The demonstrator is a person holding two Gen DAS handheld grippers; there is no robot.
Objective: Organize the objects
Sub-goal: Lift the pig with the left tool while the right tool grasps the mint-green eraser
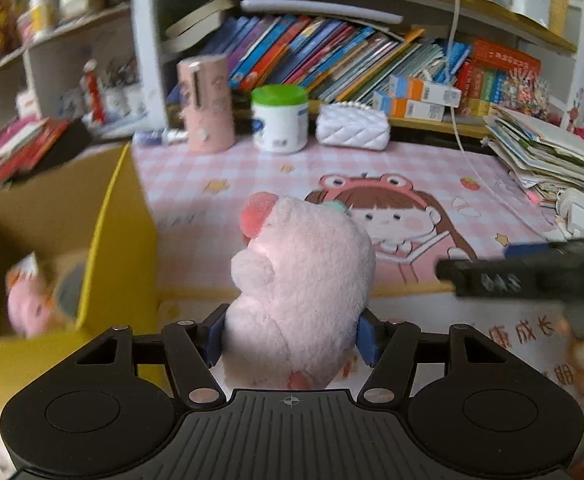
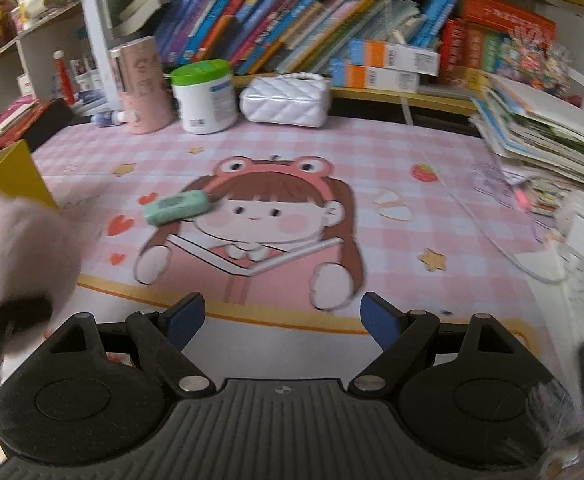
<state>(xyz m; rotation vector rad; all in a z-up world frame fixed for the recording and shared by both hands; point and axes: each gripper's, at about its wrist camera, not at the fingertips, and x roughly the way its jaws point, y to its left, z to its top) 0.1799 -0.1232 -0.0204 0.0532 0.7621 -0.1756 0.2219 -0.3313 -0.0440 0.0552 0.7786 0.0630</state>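
Above the pink checked tabletop (image 2: 371, 148), the left gripper (image 1: 292, 330) had its fingers (image 1: 367, 338) pressed into a pink plush toy (image 1: 299, 280), just beside a yellow cardboard box (image 1: 108, 240). The right gripper (image 2: 284, 320) held its fingers wide apart and empty, short of a mint-green eraser (image 2: 178, 206).

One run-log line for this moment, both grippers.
left gripper: shut on pink plush toy, beside yellow box | right gripper: open, empty | green eraser: on desk mat
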